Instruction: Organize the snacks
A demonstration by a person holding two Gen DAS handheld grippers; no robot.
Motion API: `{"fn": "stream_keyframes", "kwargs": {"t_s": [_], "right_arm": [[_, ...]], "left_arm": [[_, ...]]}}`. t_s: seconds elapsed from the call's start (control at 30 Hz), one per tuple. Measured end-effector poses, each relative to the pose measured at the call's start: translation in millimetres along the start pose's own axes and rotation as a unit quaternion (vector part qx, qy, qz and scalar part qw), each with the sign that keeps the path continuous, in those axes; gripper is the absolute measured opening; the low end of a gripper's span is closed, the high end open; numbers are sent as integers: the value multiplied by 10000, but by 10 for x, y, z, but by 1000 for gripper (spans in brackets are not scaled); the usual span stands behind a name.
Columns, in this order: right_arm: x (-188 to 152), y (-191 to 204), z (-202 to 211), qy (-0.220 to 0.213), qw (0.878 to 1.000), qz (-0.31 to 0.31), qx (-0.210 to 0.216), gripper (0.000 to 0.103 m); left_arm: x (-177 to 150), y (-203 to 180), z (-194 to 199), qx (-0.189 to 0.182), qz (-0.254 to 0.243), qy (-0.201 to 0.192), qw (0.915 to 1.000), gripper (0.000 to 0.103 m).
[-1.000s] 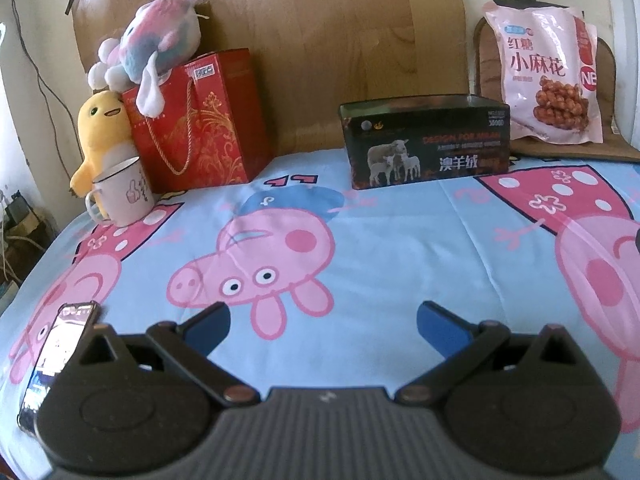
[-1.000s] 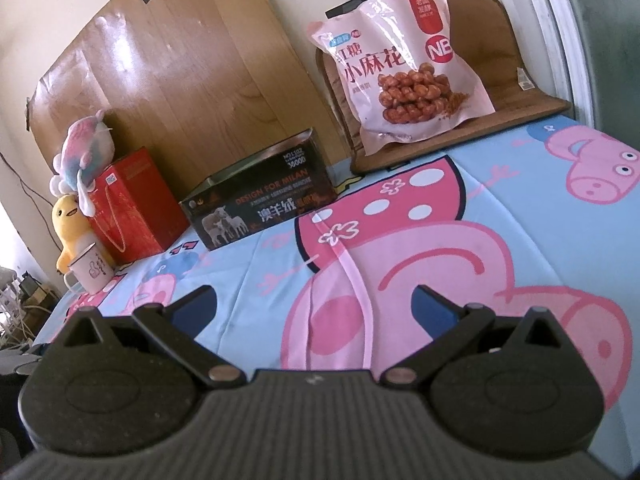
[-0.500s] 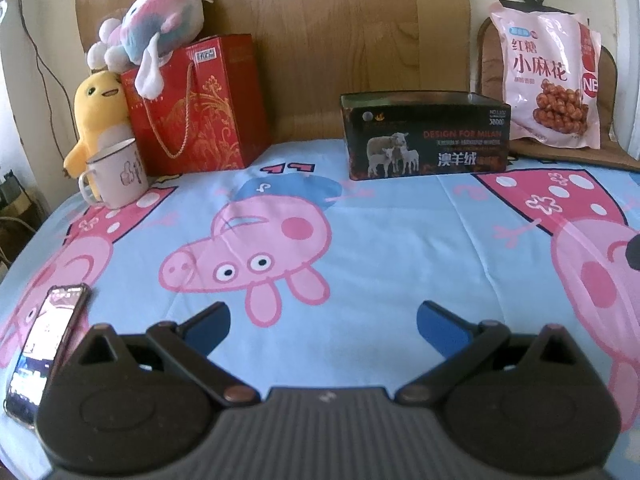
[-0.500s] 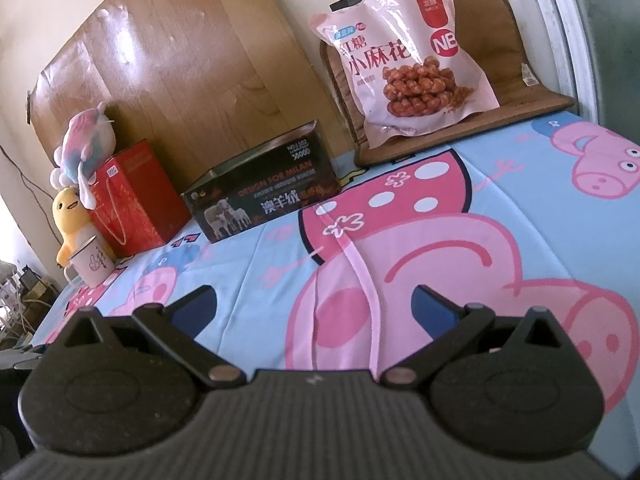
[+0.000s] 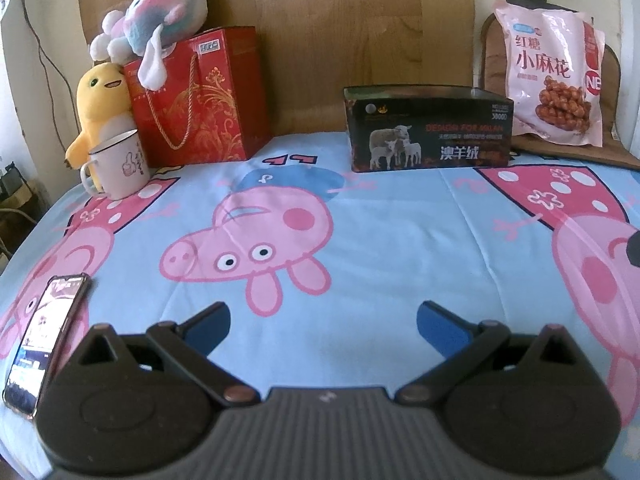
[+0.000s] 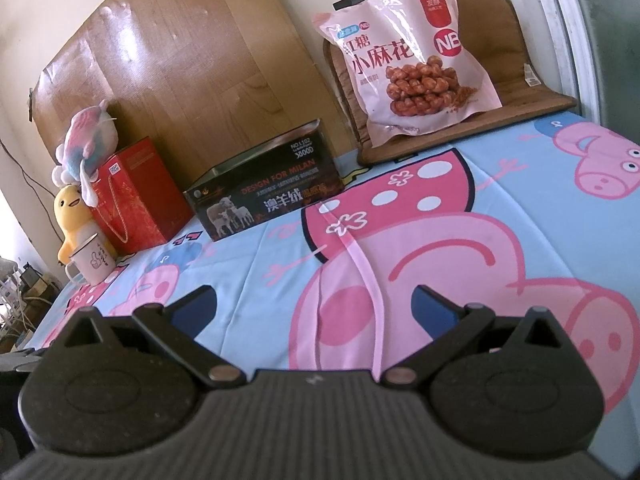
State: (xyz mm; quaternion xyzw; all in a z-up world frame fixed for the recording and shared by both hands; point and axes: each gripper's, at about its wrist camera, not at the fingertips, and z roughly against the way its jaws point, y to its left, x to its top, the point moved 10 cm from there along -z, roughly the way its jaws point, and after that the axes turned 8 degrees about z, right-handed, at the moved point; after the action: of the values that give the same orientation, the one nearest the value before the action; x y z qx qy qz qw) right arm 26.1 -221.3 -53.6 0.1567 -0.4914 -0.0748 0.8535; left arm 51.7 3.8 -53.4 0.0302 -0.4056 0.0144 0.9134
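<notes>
A pink snack bag (image 5: 554, 76) with fried twists printed on it leans upright on a brown cushion (image 5: 568, 150) at the far right; it also shows in the right wrist view (image 6: 408, 56). A dark open box (image 5: 428, 128) with sheep on its side stands at the back middle, and it shows in the right wrist view (image 6: 264, 196) too. My left gripper (image 5: 322, 326) is open and empty, low over the bed. My right gripper (image 6: 314, 308) is open and empty, well short of the bag.
A red gift bag (image 5: 196, 100) with a plush toy (image 5: 156, 28) on top stands back left, next to a yellow plush duck (image 5: 100, 104) and a white mug (image 5: 118, 164). A phone (image 5: 44, 336) lies at the near left edge. A wooden board (image 5: 340, 20) backs the bed.
The left gripper has drawn back and turned a little, so the phone and back objects sit slightly differently. The right gripper has edged forward toward the snack bag. Both stay open.
</notes>
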Motion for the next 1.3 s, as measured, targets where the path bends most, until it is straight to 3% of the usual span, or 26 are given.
{"fn": "stream_keyframes", "kwargs": {"t_s": [1.3], "right_arm": [[-30, 7, -11, 32, 10000, -1, 11, 103]], "left_arm": [[-33, 43, -66, 46, 44, 185, 9998, 103]]}}
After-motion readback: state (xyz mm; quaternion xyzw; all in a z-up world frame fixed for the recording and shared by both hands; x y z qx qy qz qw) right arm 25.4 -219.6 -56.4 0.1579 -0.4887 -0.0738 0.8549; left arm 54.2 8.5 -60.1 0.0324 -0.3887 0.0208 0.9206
